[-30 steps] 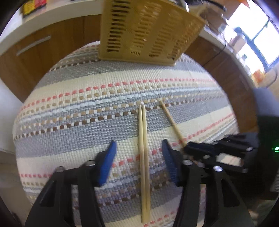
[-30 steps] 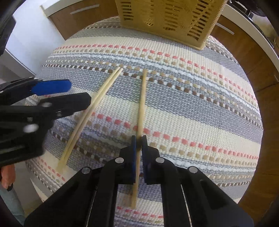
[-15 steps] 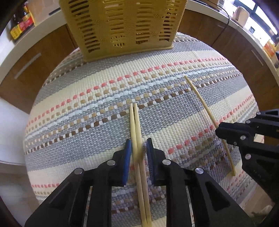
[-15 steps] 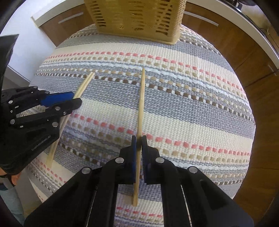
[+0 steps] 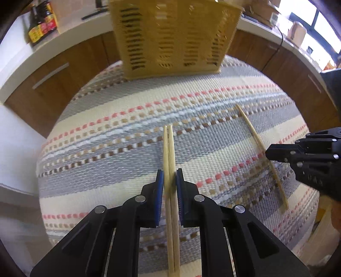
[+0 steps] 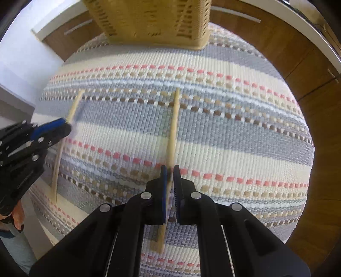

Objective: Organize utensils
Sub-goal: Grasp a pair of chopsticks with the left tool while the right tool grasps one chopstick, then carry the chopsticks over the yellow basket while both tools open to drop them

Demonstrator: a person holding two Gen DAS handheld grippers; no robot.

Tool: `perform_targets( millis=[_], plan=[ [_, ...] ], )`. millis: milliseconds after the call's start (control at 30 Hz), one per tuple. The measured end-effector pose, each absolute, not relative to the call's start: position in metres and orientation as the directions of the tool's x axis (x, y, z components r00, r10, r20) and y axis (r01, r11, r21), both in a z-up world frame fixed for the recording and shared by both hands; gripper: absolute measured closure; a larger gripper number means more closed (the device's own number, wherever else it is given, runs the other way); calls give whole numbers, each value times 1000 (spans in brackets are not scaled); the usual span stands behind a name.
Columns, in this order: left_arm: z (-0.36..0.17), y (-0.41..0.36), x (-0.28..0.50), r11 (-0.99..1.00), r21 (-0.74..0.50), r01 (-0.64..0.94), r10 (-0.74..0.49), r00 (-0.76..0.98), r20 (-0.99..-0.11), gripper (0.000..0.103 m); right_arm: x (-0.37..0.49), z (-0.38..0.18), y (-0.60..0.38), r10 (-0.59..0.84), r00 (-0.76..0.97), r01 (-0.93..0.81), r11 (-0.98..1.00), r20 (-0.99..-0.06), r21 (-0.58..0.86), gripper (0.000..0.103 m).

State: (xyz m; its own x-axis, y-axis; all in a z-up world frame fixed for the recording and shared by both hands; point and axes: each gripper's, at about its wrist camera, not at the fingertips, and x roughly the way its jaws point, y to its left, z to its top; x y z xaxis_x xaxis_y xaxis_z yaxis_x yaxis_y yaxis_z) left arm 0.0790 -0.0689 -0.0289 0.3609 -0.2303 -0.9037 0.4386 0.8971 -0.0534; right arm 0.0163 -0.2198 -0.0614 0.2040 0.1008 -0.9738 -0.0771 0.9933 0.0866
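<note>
A pair of wooden chopsticks (image 5: 169, 147) lies lengthwise on the striped woven mat (image 5: 102, 170). My left gripper (image 5: 169, 178) is over their middle, its jaws closing, and both blue pads touch the pair. To the right, my right gripper (image 5: 269, 153) is shut on a single chopstick (image 5: 249, 125). In the right wrist view, that gripper (image 6: 169, 170) pinches the single chopstick (image 6: 175, 115) near its lower half. The left gripper (image 6: 64, 125) is at the left edge on the pair (image 6: 73, 106).
A yellow slotted basket (image 5: 174, 36) stands at the far edge of the mat (image 6: 234, 132), also seen as basket (image 6: 149, 19). Brown cabinets with a white counter (image 5: 70, 61) lie behind. Dark sauce bottles (image 5: 41, 23) stand on the counter at far left.
The left jaws went from wide apart to closed around the chopstick pair. The right gripper, still holding the single chopstick, moved off to the right of the pair.
</note>
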Motion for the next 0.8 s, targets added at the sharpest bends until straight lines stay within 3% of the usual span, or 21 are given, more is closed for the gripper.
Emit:
perform_targets(
  millis=[100,233,333,500,567,800],
  plan=[
    [-22,-56,80,899,-83,430,-258,367,-894,93,25,-55,-222,120,221,-73,992,-968,107,89],
    [-16,-47,85,901,-100,423,-272,371,-888,93,36,-48,-223,127,235,-74,991,-964,113,65],
    [-19,-48,86,901,-107,422,-278,369,-887,93,49,-52,-219,109,221,-74,993,-969,95,65],
    [-23,-52,93,901,-111,420,-283,374,-883,93,53,-69,-210,63,177,-74,996,-982,50,77],
    [-23,-53,94,902,-113,415,-288,386,-877,93,52,-71,-204,32,174,-96,995,-984,15,98],
    [2,-50,76,885,-143,443,-374,495,-784,93,39,-56,-190,89,225,-149,987,-970,56,99]
  ],
)
